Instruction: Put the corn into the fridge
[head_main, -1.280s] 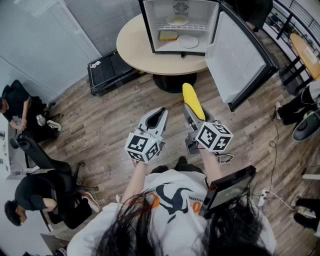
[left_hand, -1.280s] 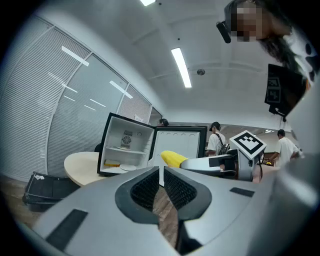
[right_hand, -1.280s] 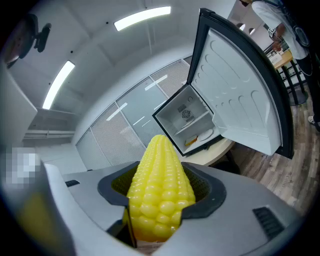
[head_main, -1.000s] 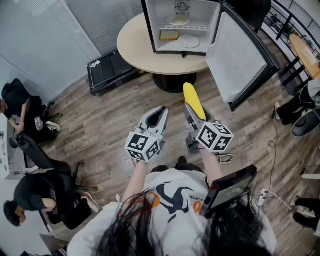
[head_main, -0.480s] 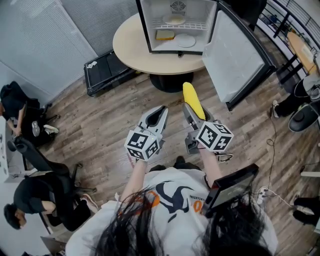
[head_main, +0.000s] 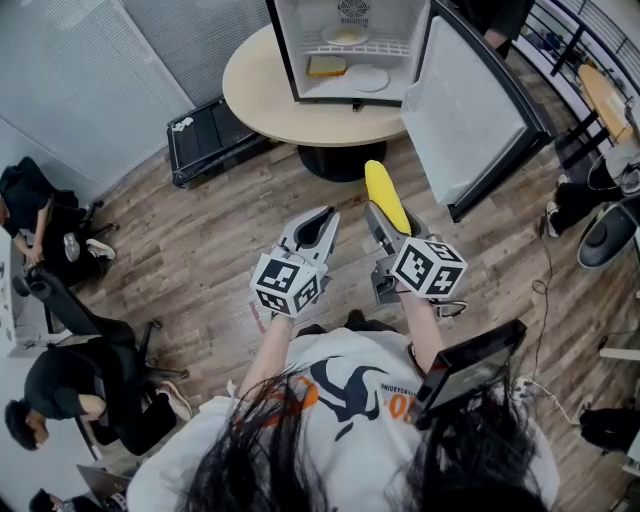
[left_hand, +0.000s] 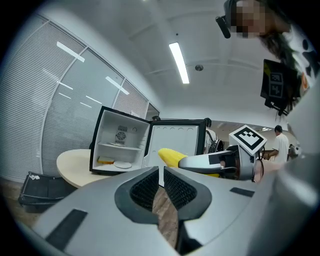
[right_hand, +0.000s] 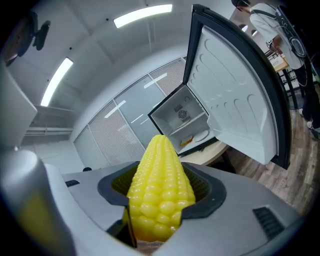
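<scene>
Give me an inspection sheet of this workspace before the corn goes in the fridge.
Surface: round table, carrying the fridge.
Job's things: corn upright between the right gripper's jaws; fridge on the table, its door swung wide open, with a white plate and a yellow item on its floor.
Clutter: black case on the floor beside the table.
Grippers: left gripper jaws nearly together, nothing between them; right gripper shut on the corn.
Cables: loose cable on the floor at right.
Surroundings: wood floor; seated people at left.
</scene>
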